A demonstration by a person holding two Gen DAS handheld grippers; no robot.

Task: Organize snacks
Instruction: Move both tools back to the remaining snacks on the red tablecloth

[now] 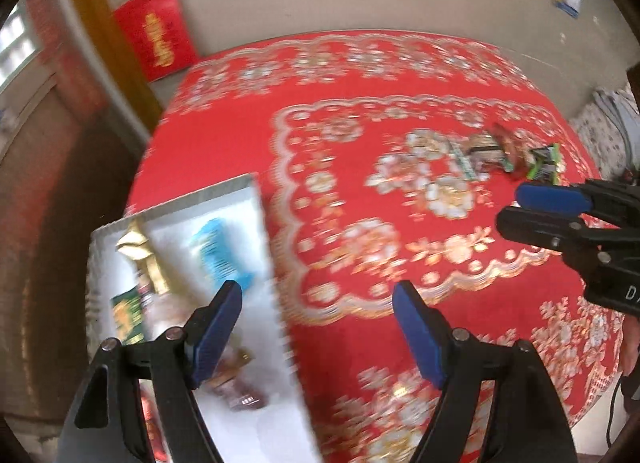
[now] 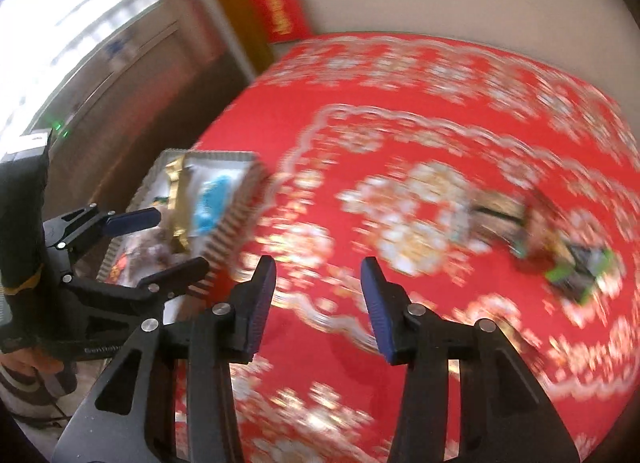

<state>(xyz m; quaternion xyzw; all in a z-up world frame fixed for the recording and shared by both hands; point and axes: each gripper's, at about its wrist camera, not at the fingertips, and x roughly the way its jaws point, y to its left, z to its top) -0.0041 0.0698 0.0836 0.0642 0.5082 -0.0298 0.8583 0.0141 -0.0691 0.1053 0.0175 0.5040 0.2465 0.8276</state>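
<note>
A white tray (image 1: 260,231) sits at the table's left edge and holds several snack packets, among them a blue one (image 1: 218,255), a gold one (image 1: 146,259) and a green one (image 1: 128,315). My left gripper (image 1: 318,303) is open and empty, its left finger over the tray. A small pile of loose snack packets (image 1: 508,155) lies on the red cloth at the far right, also in the right wrist view (image 2: 560,259). My right gripper (image 2: 318,267) is open and empty above the cloth. The tray shows at left in the right wrist view (image 2: 236,219). Both views are blurred.
A red tablecloth with gold and white flowers (image 1: 400,223) covers the round table. A wall with red posters (image 1: 160,31) stands behind. A wooden door frame (image 1: 104,23) and a window (image 2: 72,23) are at the left.
</note>
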